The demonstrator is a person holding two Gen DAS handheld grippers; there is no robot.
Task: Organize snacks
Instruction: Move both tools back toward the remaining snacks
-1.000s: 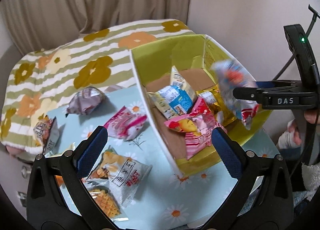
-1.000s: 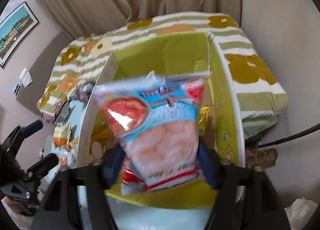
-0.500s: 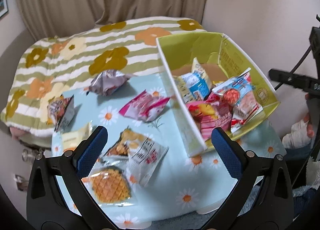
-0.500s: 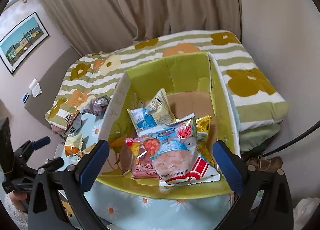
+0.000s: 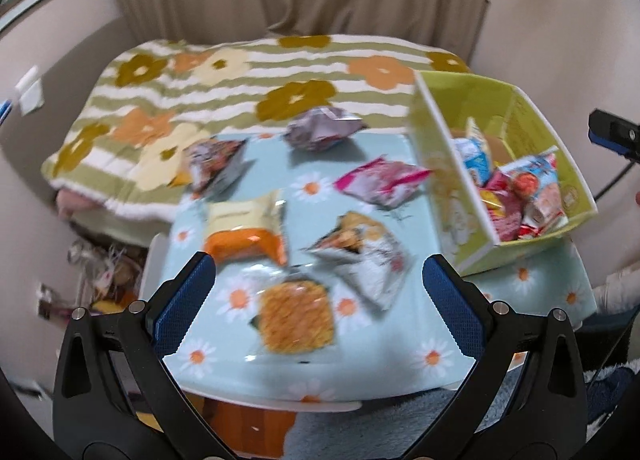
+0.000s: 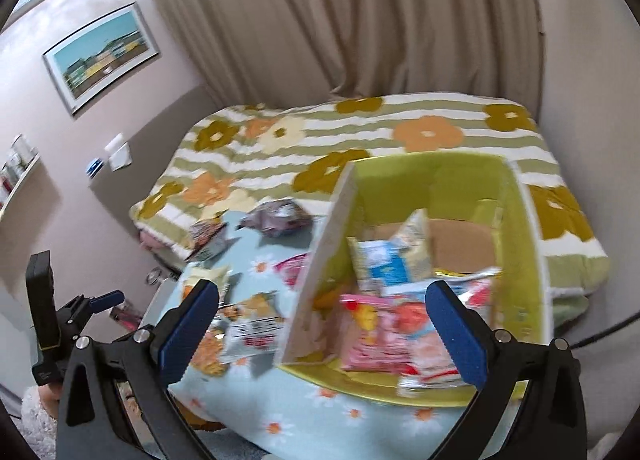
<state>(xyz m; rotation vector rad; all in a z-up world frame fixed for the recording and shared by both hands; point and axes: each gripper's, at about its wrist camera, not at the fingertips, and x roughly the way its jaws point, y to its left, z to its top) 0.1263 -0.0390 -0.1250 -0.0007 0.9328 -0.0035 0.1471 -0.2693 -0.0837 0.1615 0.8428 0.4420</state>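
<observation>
Reaching with both grippers' jaws wide and empty, the left gripper (image 5: pixel 318 294) could nip two overlapping packets (image 5: pixel 320 280) together.

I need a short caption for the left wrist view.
Open left gripper above loose snack packets on the daisy tablecloth; green box partly filled.

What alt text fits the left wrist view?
Open left tongs hover over a daisy-print table with six loose snack packets; a green box at right holds more snacks. Floral bedding lies behind.
</observation>
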